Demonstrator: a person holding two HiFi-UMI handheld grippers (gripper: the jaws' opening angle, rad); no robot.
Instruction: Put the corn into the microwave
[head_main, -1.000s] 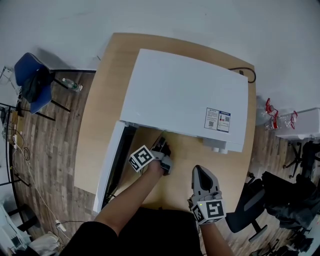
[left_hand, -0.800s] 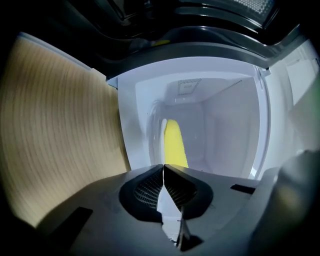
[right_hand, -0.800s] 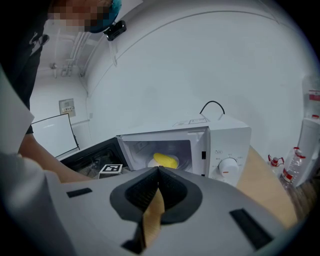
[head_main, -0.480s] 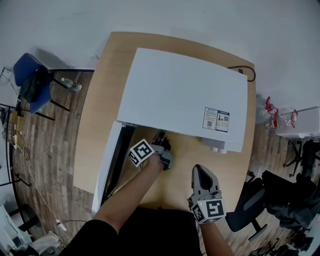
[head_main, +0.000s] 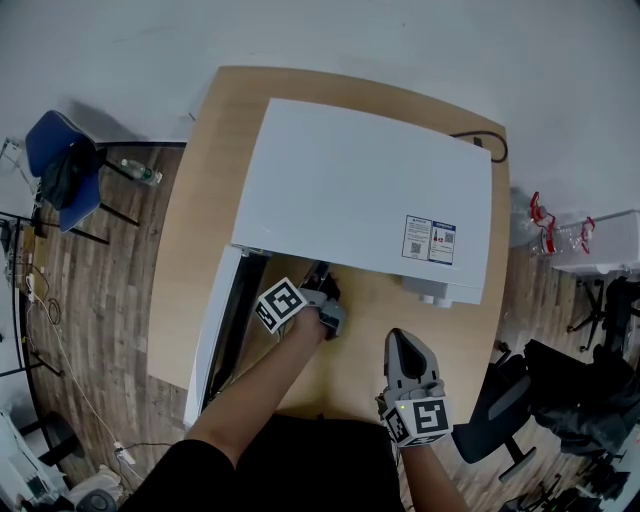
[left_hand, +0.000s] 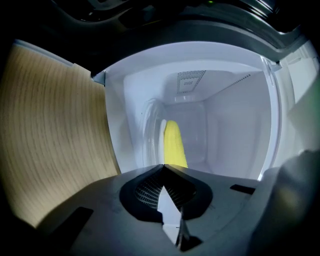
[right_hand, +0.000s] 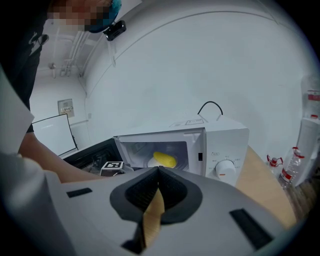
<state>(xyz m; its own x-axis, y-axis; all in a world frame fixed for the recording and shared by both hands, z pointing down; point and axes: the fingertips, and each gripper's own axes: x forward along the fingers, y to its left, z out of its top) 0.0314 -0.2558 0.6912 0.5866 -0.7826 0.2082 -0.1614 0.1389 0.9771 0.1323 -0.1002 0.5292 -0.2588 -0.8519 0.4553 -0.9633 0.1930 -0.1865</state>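
Since the corn (left_hand: 174, 145) is already lying inside the microwave (head_main: 370, 190), on what looks to us like the glass plate, we reckon the main job is done and only the wrap-up can go wrong now. The left gripper (left_hand: 163, 165) sits right at the mouth of the cavity, jaws pressed together with nothing between them. Swing the door (head_main: 215, 330) shut before that gripper is clear and it'll clip the gripper or the forearm, so backing straight out first seems the safe call. Corn is round too, so a nudge from those closed jaws could roll it against the wall or out of the opening.

The right gripper (head_main: 400, 340) hangs over the worktop (head_main: 190, 230) in front of the control side, jaws also together and empty, well apart from the door. If it does the closing, it has to cross over the left arm.

On writing: we can see a sticker (head_main: 432, 240) on the microwave's top with two printed squares, and tiny print above the dial (right_hand: 225, 167), but honestly none of it is readable. No brand we can make out.
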